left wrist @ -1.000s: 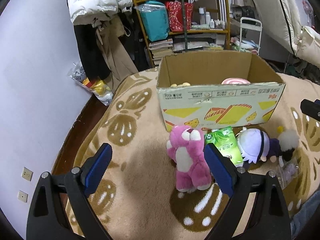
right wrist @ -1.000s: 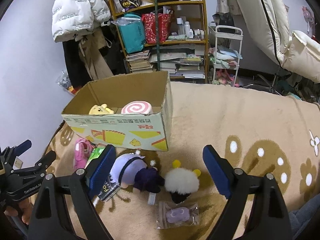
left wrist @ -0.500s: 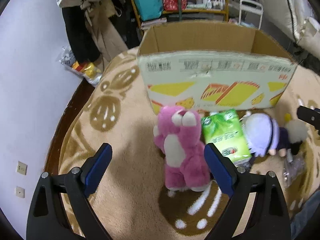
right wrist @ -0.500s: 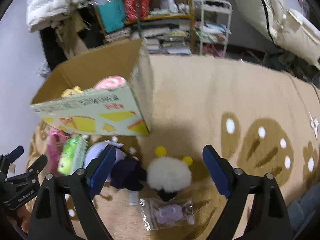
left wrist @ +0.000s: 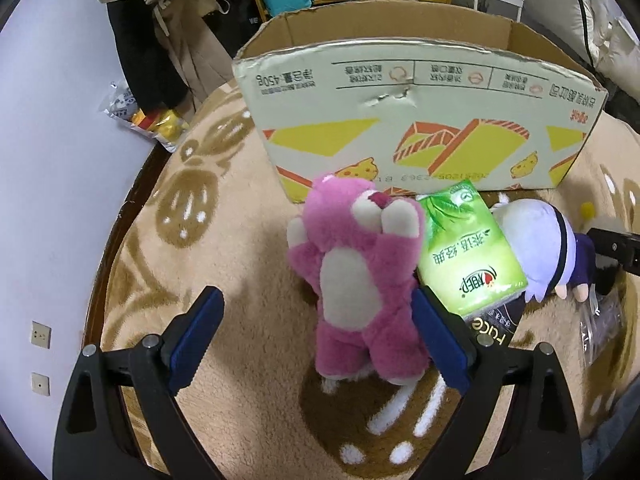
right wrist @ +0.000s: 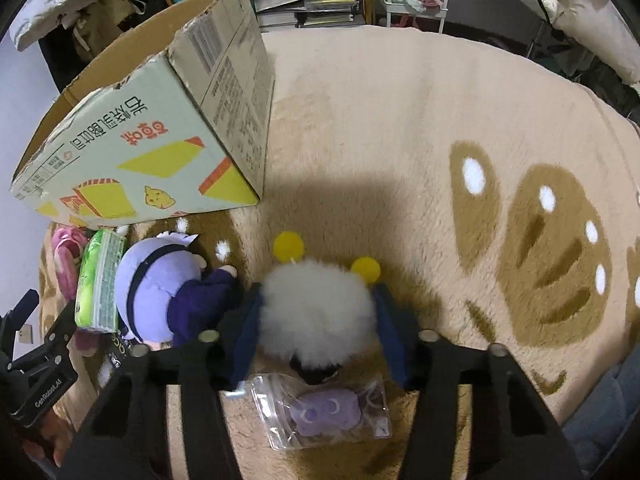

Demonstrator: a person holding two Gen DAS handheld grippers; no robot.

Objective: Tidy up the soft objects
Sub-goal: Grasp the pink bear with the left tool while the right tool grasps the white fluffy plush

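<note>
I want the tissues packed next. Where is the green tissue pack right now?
The green tissue pack lies on the rug before the cardboard box, wedged between the pink bear and purple-haired doll.
</note>
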